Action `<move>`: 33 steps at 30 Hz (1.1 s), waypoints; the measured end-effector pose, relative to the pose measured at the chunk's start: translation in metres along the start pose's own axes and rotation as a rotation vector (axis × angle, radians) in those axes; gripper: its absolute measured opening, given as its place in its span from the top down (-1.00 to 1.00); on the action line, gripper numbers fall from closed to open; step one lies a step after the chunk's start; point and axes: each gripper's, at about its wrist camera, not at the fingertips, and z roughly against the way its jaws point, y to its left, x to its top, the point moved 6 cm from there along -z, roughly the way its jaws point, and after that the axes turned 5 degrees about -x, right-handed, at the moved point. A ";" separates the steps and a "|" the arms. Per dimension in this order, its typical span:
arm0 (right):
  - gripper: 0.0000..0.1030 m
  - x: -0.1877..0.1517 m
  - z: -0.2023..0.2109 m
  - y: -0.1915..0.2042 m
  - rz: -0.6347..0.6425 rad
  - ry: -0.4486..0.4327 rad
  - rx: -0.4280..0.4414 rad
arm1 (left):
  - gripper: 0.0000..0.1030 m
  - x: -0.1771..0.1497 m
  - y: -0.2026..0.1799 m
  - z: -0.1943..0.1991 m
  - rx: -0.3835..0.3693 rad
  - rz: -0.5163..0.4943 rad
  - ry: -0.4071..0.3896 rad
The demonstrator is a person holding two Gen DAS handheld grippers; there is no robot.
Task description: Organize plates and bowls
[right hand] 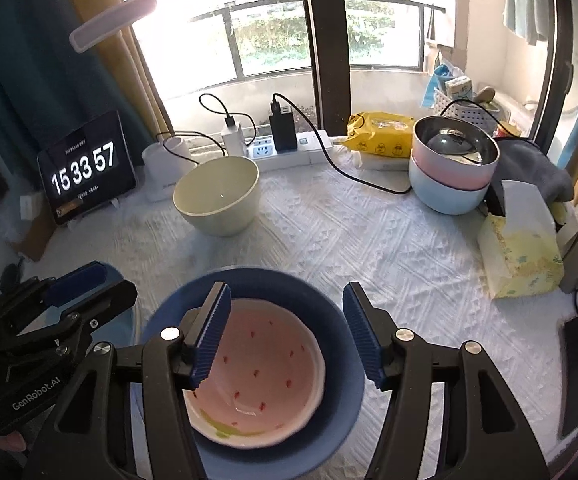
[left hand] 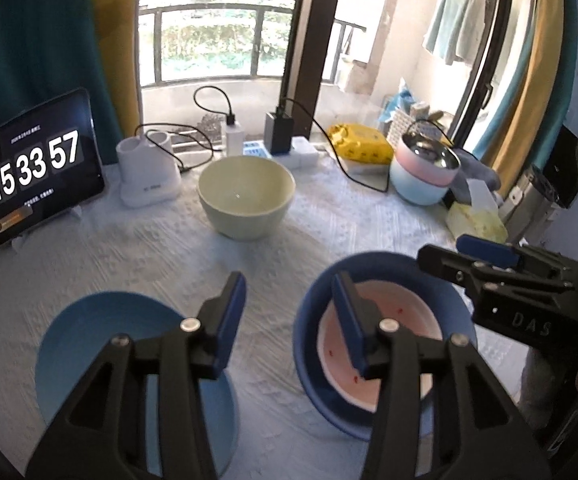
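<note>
My table, covered by a white quilted cloth [right hand: 329, 240], carries everything here. On its near part sits the dark blue bowl [right hand: 329, 304] with the pink strawberry-print bowl [right hand: 265, 364] nested inside it. Just to its left lies a light blue plate [left hand: 101, 332], flat on the cloth. Farther back, toward the window, the cream bowl [right hand: 217, 196] stands alone and upright. At the far right a pink bowl is stacked in a pale blue bowl [right hand: 445, 192], with a steel inner and a small lid inside. A yellow tissue box [right hand: 521, 256] stands to the right, and a tablet [right hand: 85, 168] at the far left reads 15 33 57.

My right tongs [right hand: 287, 340] are released, the jaws spread wide above the nested pair, the left pad over the pink bowl's rim, gripping nothing. My left tongs [left hand: 289, 320] are likewise released and empty, one finger over the light blue plate, the other over the dark blue bowl.
</note>
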 end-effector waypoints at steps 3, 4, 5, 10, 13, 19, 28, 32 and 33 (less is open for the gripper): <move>-0.21 0.008 -0.003 0.002 0.001 -0.007 0.000 | 0.09 0.007 0.006 -0.001 0.005 0.003 -0.011; -0.21 0.011 -0.004 0.003 0.005 -0.008 0.001 | 0.09 0.009 0.007 -0.001 0.007 0.002 -0.014; -0.21 0.014 -0.005 0.004 0.009 -0.008 0.003 | 0.09 0.013 0.009 -0.002 0.008 0.003 -0.017; -0.21 0.025 -0.015 0.010 0.020 -0.006 0.016 | 0.09 0.024 0.016 -0.007 0.011 0.010 -0.027; -0.21 0.033 -0.021 0.013 0.027 -0.006 0.017 | 0.09 0.029 0.021 -0.013 0.016 0.012 -0.028; -0.21 0.049 -0.037 0.018 0.046 0.003 0.018 | 0.09 0.039 0.038 -0.031 0.032 0.047 -0.013; -0.21 0.069 -0.062 0.031 0.105 0.016 0.022 | 0.09 0.057 0.056 -0.050 0.052 0.088 -0.011; -0.21 0.078 -0.076 0.035 0.131 0.024 0.026 | 0.09 0.062 0.064 -0.061 0.065 0.101 -0.001; -0.21 0.080 -0.079 0.036 0.137 0.026 0.029 | 0.09 0.063 0.067 -0.065 0.072 0.105 0.004</move>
